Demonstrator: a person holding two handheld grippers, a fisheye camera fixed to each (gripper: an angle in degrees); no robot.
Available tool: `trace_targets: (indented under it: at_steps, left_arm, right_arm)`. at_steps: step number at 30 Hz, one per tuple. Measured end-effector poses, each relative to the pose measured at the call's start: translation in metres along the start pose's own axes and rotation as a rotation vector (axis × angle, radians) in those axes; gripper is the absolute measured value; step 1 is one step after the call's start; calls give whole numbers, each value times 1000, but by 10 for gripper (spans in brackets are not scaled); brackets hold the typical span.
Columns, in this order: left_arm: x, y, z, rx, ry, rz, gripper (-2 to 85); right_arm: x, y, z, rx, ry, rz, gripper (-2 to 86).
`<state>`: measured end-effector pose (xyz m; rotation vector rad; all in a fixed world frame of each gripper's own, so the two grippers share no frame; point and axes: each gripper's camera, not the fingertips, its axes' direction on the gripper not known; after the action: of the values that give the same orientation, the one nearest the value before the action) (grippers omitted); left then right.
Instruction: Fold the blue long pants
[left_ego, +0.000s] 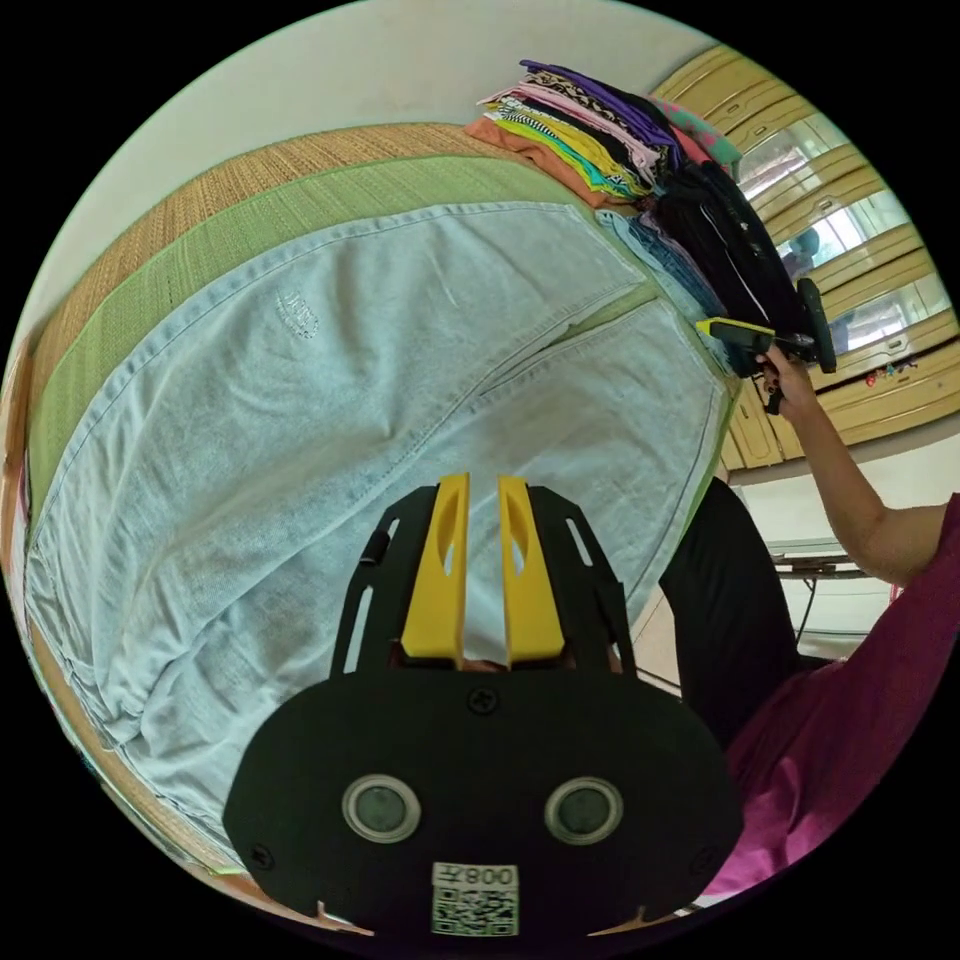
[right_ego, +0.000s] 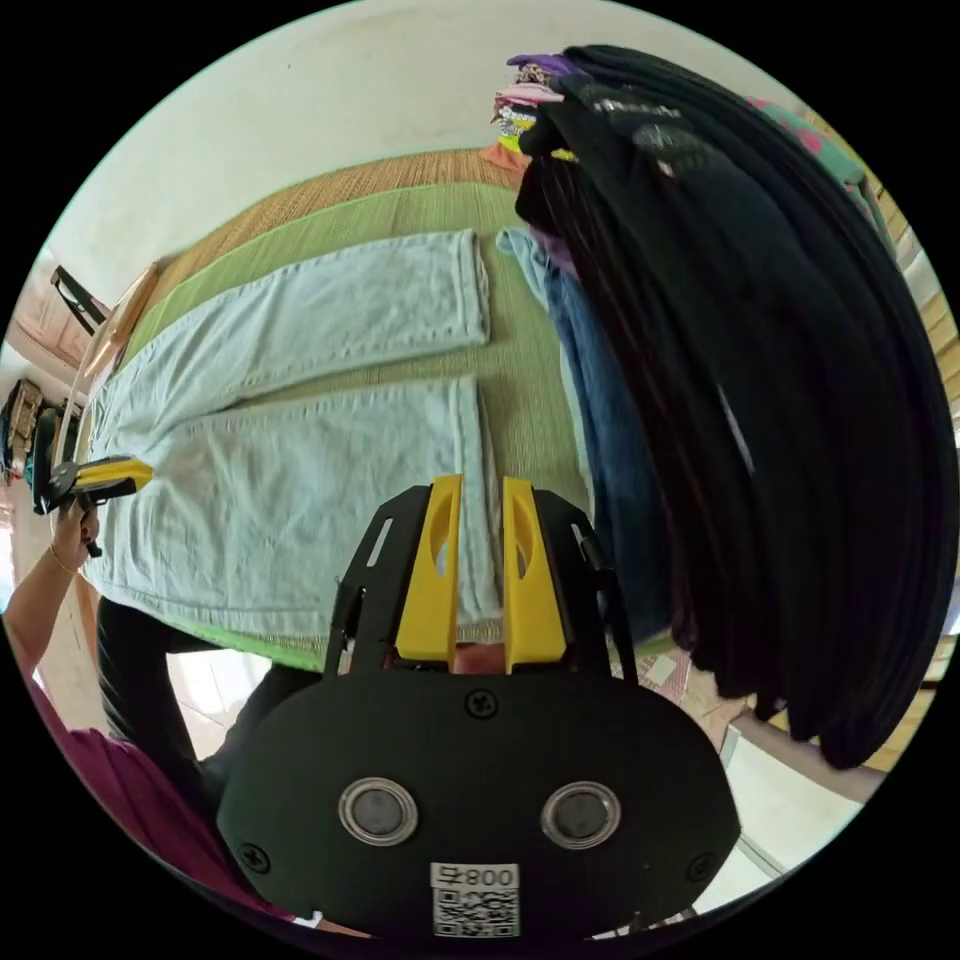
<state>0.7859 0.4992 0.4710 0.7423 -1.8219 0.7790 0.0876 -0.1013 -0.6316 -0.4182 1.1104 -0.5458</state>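
Note:
The light blue long pants (left_ego: 300, 400) lie spread flat on a green mat (left_ego: 300, 195), both legs side by side. My left gripper (left_ego: 483, 485) hovers over the hip end near the mat's edge, its yellow jaws close together with nothing between them. My right gripper (right_ego: 482, 485) hangs over the hem of the nearer leg of the pants (right_ego: 300, 470), jaws likewise close together and empty. The right gripper (left_ego: 725, 328) also appears in a hand beyond the leg hems. The left gripper (right_ego: 125, 472) appears at the waist end.
A stack of folded colourful clothes (left_ego: 590, 130) sits at the mat's far corner. Dark garments (right_ego: 750, 350) and a darker denim piece (right_ego: 600, 430) lie just past the hems. A person in a magenta top (left_ego: 850, 700) stands at the mat's edge; wooden cabinets (left_ego: 860, 250) behind.

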Motion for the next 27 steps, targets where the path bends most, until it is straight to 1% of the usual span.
trace_targets:
  at_steps: [2,4,5,8,11,13,15,17,19,21,24,27]
  left_arm:
    - [1,1,13,-40,2,-1,46]
    - [-1,3,18,-33,-25,-25,33]
    - [-1,3,19,-35,-23,-31,30]
    - [-1,7,23,-47,-43,-23,15]
    - [-2,10,27,-66,-47,-22,8]
    - [-3,16,30,-65,-9,-16,6]
    - [-4,22,35,-68,-10,-5,6]
    - [-9,30,39,-60,-9,-8,8]
    - [-20,40,39,-54,23,-33,11]
    - [-26,50,33,-20,38,-40,14]
    - [-40,65,23,44,47,-49,18]
    - [-65,74,15,101,24,-99,17]
  right_arm:
    - [2,39,10,-62,-1,23,80]
    - [5,60,20,-100,25,42,79]
    - [7,69,22,-83,16,51,75]
    - [16,71,23,-87,-47,64,47]
    - [21,71,21,-104,-60,56,33]
    - [26,76,14,-92,-51,61,30]
    - [34,81,13,-94,-74,80,32]
    - [43,85,33,-126,-118,92,34]
    - [53,84,31,-107,-181,140,26]
    - [58,83,23,-71,-188,167,15]
    - [47,75,6,-12,-146,150,5]
    - [21,45,2,65,-195,83,1]
